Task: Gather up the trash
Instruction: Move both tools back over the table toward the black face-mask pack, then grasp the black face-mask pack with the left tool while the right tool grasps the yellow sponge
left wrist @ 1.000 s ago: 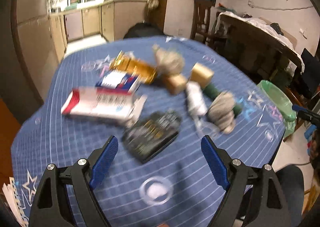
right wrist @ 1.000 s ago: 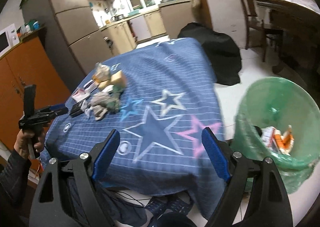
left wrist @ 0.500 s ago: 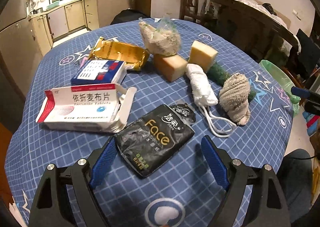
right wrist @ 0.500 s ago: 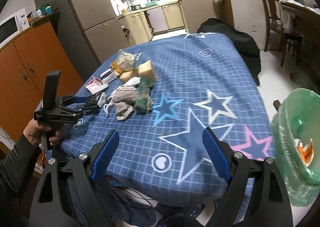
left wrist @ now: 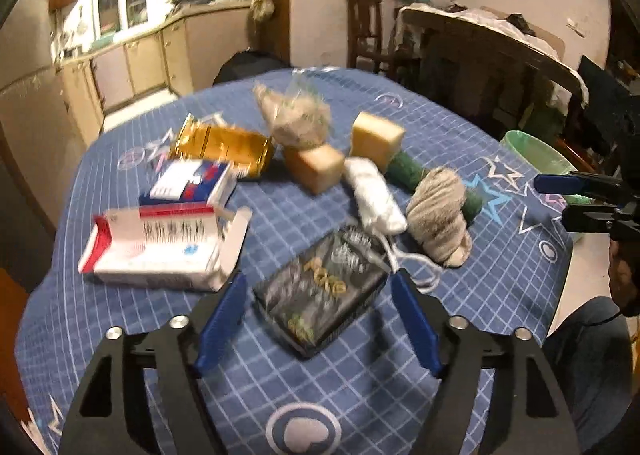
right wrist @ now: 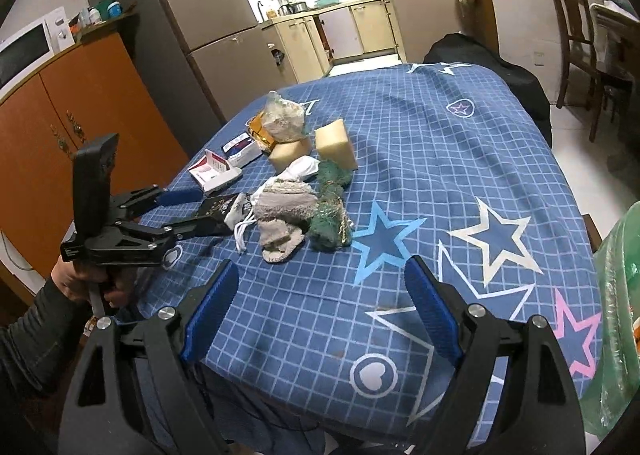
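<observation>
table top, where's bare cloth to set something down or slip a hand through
The widest bare stretch of the table runs from the yellow sponge and green net across to the green-lined bin. The near edge before the right tool is bare too. The trash cluster by the left tool, around the black pouch, is crowded.

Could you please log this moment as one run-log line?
left gripper: closing around black packet, not gripping | right gripper: open, empty | bin: right

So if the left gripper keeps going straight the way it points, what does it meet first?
Most likely the black packet. It lies on the tablecloth between the open jaws of the left gripper, which have just been closing without yet pressing it. Exact depth is unclear in the blur.
</observation>
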Tool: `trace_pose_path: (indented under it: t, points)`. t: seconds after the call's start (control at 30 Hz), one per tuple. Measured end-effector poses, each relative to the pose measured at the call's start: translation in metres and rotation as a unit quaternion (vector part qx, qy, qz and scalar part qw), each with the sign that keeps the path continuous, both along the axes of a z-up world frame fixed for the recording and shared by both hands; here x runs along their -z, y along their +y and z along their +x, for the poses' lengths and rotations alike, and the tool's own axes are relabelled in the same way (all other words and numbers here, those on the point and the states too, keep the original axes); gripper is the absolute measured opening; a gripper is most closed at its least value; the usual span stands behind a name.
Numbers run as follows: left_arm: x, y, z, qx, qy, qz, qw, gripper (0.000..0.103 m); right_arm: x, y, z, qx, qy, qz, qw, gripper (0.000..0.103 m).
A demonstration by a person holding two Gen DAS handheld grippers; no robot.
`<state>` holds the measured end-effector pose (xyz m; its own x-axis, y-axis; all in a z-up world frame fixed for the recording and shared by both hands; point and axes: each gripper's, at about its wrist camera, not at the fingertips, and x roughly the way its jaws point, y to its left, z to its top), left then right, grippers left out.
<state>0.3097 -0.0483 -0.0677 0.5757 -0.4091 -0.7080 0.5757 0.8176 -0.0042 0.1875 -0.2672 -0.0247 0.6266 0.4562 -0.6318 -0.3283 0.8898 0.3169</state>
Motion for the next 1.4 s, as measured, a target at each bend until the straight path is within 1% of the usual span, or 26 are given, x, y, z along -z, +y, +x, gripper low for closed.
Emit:
trace_pose_path:
  t: [0.1,0.17,0.23,0.3,0.37,0.43,0.53,0.6,0.67,0.77,0.83,0.9,0.97,1.0,1.03,1.07,1.1,1.13,1.2,1.33,1.4]
  points:
    - [-0.001,-0.011,-0.001,0.032,0.003,0.006,0.9995,0.079,0.004,-0.003,0.004,0.004,0.007,0.006,1.000,0.082]
    - [0.006,-0.024,0.005,0.042,0.013,0.018,0.9989,0.079,0.004,-0.002,0.007,0.004,0.008,0.010,1.000,0.082]
    - [0.012,-0.026,0.009,0.037,0.013,0.026,0.9989,0.079,0.001,0.001,0.012,-0.002,0.005,0.011,1.000,0.082]
    - [0.011,-0.026,0.013,0.034,0.020,0.016,0.9991,0.078,-0.002,0.005,0.019,-0.009,0.002,0.008,1.000,0.082]
    - [0.012,-0.026,0.014,0.028,0.019,0.020,0.9992,0.074,-0.007,0.012,0.029,-0.017,-0.003,0.006,1.000,0.082]
    - [0.013,-0.027,0.014,0.027,0.017,0.022,0.9992,0.072,-0.010,0.019,0.040,-0.023,-0.006,0.006,1.000,0.082]
    - [0.014,-0.020,0.021,0.015,0.020,0.011,0.9996,0.072,-0.012,0.029,0.059,-0.032,-0.011,0.000,0.999,0.082]
    - [0.016,-0.011,0.028,0.006,0.039,-0.001,0.9992,0.072,-0.013,0.033,0.073,-0.033,-0.012,-0.007,0.999,0.082]
    - [0.016,-0.009,0.031,0.008,0.045,-0.009,0.9989,0.072,-0.013,0.038,0.090,-0.032,-0.010,-0.019,0.999,0.082]
    - [0.018,-0.012,0.032,0.013,0.047,0.001,0.9988,0.072,-0.011,0.045,0.114,-0.036,0.002,-0.044,0.998,0.081]
    - [0.019,-0.015,0.032,0.013,0.046,0.007,0.9988,0.072,-0.008,0.046,0.130,-0.033,0.013,-0.055,0.998,0.077]
    - [0.020,-0.017,0.032,0.006,0.043,0.011,0.9990,0.068,-0.005,0.047,0.142,-0.028,0.025,-0.061,0.997,0.068]
    - [0.017,-0.016,0.034,-0.003,0.040,0.012,0.9991,0.054,0.001,0.049,0.153,-0.028,0.041,-0.066,0.997,0.062]
    - [0.017,-0.014,0.035,-0.011,0.040,0.009,0.9991,0.050,0.005,0.050,0.156,-0.028,0.048,-0.067,0.996,0.058]
    - [0.016,-0.011,0.036,-0.019,0.042,0.002,0.9989,0.042,0.009,0.051,0.158,-0.026,0.052,-0.070,0.996,0.056]
    - [0.016,-0.008,0.038,-0.026,0.046,-0.007,0.9986,0.036,0.012,0.051,0.160,-0.025,0.057,-0.072,0.996,0.048]
    - [0.015,-0.005,0.039,-0.032,0.047,-0.013,0.9983,0.030,0.014,0.052,0.161,-0.022,0.059,-0.074,0.995,0.037]
    - [0.015,-0.003,0.040,-0.038,0.048,-0.019,0.9979,0.028,0.015,0.053,0.161,-0.019,0.059,-0.075,0.995,0.033]
    - [0.015,-0.002,0.038,-0.048,0.049,-0.027,0.9973,0.022,0.015,0.053,0.158,-0.011,0.053,-0.073,0.996,0.032]
    - [0.013,-0.003,0.028,-0.062,0.043,-0.033,0.9966,0.020,0.001,0.045,0.141,0.013,0.018,-0.067,0.998,0.031]
    - [0.009,-0.003,0.022,-0.074,0.039,-0.047,0.9954,0.020,-0.011,0.040,0.134,0.023,0.001,-0.060,0.998,0.031]
